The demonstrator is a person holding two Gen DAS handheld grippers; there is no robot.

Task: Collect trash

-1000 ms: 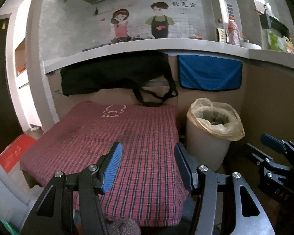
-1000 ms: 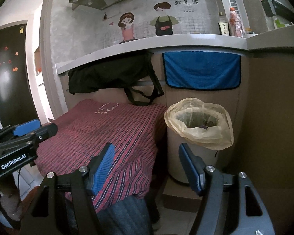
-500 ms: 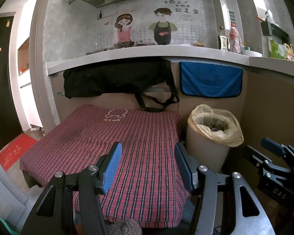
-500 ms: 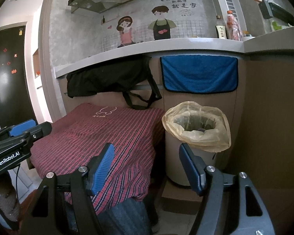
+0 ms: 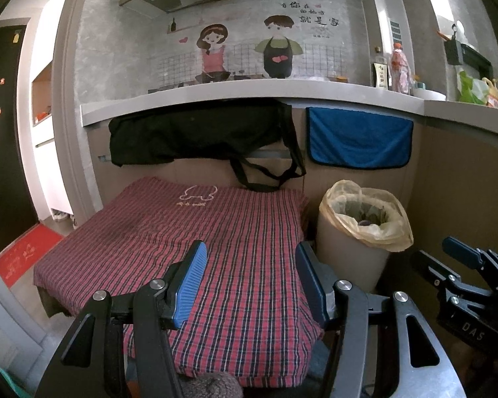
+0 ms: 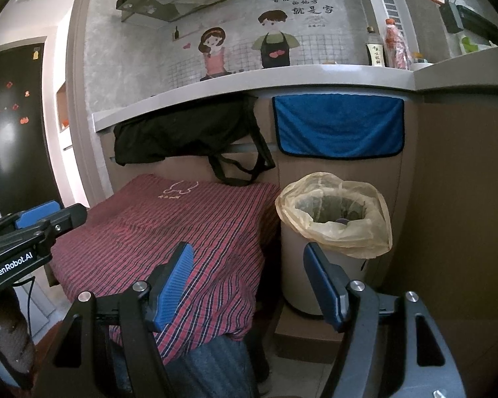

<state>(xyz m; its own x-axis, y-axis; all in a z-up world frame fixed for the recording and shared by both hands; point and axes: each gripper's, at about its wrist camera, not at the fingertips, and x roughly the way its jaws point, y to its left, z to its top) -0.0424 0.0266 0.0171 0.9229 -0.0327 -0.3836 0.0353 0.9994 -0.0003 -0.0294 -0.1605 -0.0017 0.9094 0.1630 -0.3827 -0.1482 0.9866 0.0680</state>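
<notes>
Bin (image 6: 315,265): pale cylinder lined with a yellowish bag (image 6: 372,242), standing just beside the right edge of the table, below the blue towel (image 6: 338,129). Some dark contents show inside; items cannot be told apart.
Trash to collect: none visible on the plaid cloth (image 5: 189,242) or near the bin in either view.
Left gripper (image 5: 249,278): fingers apart, nothing between them, held over the near edge of the cloth.
Right gripper (image 6: 249,282): fingers apart, empty, aimed at the gap between table and bin.
Change over 1.0 s: both views show more of the wall mural and range hood and the bin sits lower in frame, so both cameras have lifted or tilted up slightly; the spread of both pairs of fingers is unchanged.
Meaning for task: judged a pause or scan, with no pickup in progress; the collecting looks either done or not yet resumed.
Surroundings: black bag (image 5: 196,136) hung under the counter (image 5: 282,91); 2 bottles on the counter at right.
</notes>
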